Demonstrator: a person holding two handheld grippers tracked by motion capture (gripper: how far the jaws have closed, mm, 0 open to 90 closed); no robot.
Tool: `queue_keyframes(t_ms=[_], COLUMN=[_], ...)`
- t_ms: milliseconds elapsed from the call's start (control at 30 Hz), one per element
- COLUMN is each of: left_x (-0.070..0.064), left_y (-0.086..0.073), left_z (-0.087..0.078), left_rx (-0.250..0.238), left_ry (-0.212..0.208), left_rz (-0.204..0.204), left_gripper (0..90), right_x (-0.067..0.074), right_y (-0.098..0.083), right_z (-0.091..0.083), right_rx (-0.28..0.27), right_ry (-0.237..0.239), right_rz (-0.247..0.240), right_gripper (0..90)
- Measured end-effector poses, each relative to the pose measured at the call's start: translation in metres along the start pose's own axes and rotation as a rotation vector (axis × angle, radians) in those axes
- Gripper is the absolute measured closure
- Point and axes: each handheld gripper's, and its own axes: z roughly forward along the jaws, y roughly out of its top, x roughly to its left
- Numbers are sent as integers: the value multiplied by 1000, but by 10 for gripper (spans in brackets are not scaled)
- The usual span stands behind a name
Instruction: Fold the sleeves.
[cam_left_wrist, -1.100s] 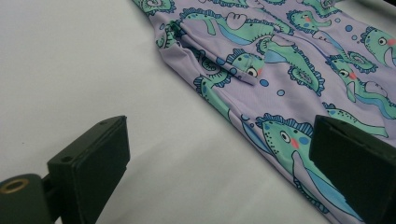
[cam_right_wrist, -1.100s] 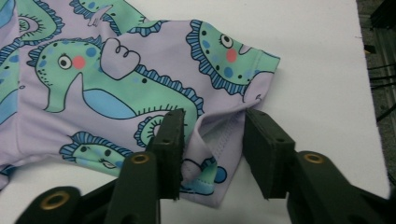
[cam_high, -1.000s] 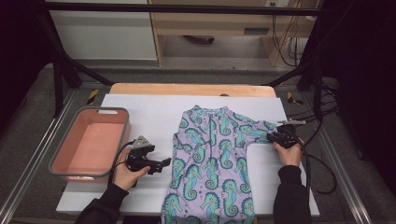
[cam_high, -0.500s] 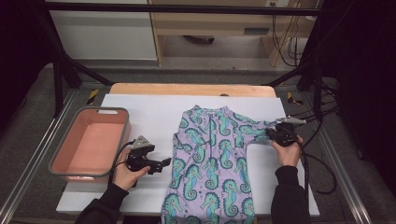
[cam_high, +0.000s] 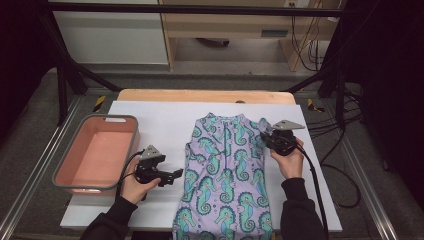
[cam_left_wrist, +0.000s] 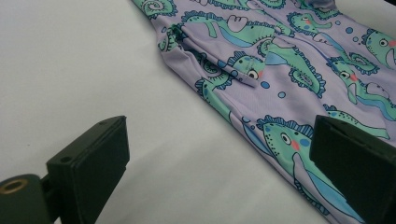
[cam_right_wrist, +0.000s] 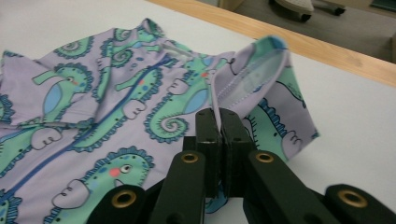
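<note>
White table (cam_high: 150, 112) carries a lilac seahorse-print zip garment (cam_high: 225, 175); right gripper (cam_right_wrist: 219, 122) fingers pinch its sleeve cuff (cam_right_wrist: 261, 70), which may slip if tugged, while left gripper (cam_left_wrist: 219, 154) gapes empty.

The person wears long black sleeves (cam_high: 299, 210) that reach down to the wrists. Each hand holds a black tool with two flat, blocky black jaws. The left gripper (cam_high: 172, 175) has a small grey three-cornered plate on top. The right gripper (cam_high: 263, 138) has one too. A thin black cable (cam_high: 314, 180) trails from it. Round brass-coloured screw holes (cam_right_wrist: 190, 158) sit on its jaw arms.
</note>
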Motion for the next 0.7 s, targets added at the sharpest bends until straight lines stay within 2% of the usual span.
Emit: queue_keyframes(t_ms=[367, 533, 700], left_x=[0, 0, 0], left_y=[0, 0, 0], left_z=[-1, 0, 0], left_rx=[-1, 0, 4], left_ry=[0, 1, 2], left_rz=[1, 3, 4], left_gripper=[48, 48, 48], right_x=[29, 39, 44], right_y=[7, 2, -4], right_z=[22, 33, 42], right_rx=[-2, 36, 97], right_ry=[109, 158, 172], right_rz=[-88, -129, -163], right_gripper=[879, 878, 875])
